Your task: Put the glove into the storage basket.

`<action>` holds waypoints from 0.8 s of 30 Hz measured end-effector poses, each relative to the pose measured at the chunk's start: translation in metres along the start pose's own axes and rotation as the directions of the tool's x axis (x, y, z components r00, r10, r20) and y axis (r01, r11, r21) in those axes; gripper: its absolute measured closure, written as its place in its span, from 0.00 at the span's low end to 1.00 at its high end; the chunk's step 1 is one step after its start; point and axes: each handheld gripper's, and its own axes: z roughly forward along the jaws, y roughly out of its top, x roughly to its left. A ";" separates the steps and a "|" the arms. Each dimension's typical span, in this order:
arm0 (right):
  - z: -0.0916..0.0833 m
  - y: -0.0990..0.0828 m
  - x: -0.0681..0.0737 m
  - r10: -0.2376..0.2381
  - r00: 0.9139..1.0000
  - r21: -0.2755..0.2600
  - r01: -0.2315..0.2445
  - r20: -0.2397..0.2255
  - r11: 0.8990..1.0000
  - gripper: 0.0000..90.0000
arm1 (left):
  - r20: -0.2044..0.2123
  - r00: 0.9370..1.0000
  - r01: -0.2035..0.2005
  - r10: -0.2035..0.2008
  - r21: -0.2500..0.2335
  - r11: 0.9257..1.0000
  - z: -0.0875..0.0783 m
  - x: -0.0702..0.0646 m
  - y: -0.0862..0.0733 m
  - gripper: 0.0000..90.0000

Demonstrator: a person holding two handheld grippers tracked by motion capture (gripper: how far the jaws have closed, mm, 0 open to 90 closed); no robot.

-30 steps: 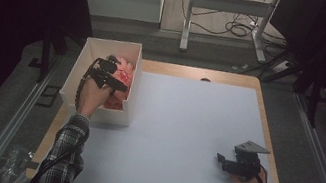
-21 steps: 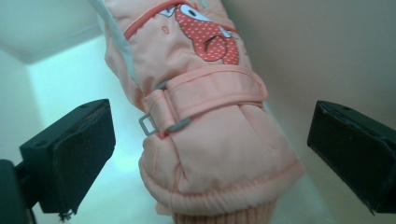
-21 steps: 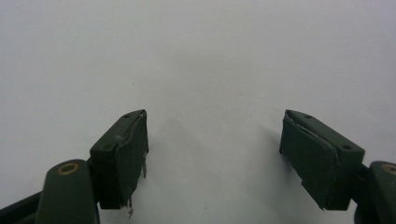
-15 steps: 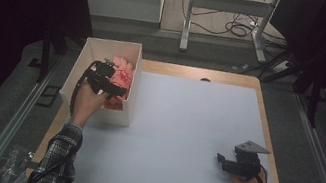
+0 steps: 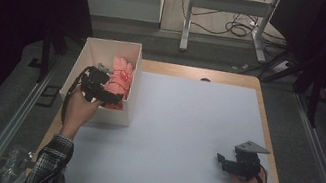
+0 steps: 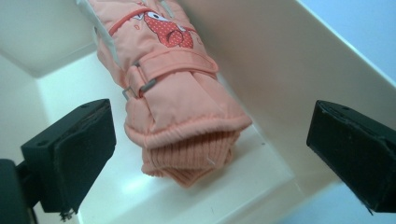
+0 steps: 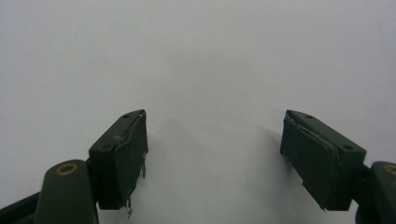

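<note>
Dark surroundings framed a pale blue-grey worktop [image 5: 185, 126] with a wooden edge, as seen in the high view. At its left edge stood an open white rectangular box [image 5: 127, 96]. Inside the box lay a padded salmon-pink winter glove [image 5: 120, 76]. The left tool [image 5: 108, 96], black and held in a hand with a plaid sleeve, reached into the near end of the box, over the glove. The right tool [image 5: 219, 159], black with a grey three-cornered plate on top, rested low at the worktop's near right, well apart from the box.

Left gripper view: the glove [image 6: 177, 88], with a ribbed knit cuff, a strap with a metal buckle and a red dotted motif, lay on the box floor against one white wall [image 6: 280, 79]. The left tool [image 6: 210, 149] had its jaws wide apart, one on either side of the cuff, neither touching it.

Right gripper view: the right tool [image 7: 212, 149] had its jaws apart above the bare worktop [image 7: 196, 56], with nothing between them.
</note>
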 end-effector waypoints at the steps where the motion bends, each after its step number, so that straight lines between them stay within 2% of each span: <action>1: 0.000 0.000 0.000 0.000 1.000 0.000 0.000 0.000 1.000 0.26 | 0.003 1.000 -0.002 0.002 -0.007 1.000 -0.003 -0.001 -0.002 0.02; 5: 0.000 0.000 0.000 0.000 1.000 0.000 0.000 0.001 1.000 0.26 | 0.021 1.000 -0.001 0.002 -0.018 1.000 -0.008 -0.004 -0.007 0.02; 15: 0.000 0.000 0.000 -0.002 1.000 0.002 0.002 0.002 1.000 0.25 | 0.058 0.998 -0.028 0.031 -0.047 0.998 -0.019 -0.018 -0.027 0.03; 24: 0.000 0.000 0.000 -0.001 1.000 0.002 0.001 0.003 1.000 0.25 | 0.085 0.996 -0.038 0.042 -0.053 0.998 -0.026 -0.029 -0.040 0.03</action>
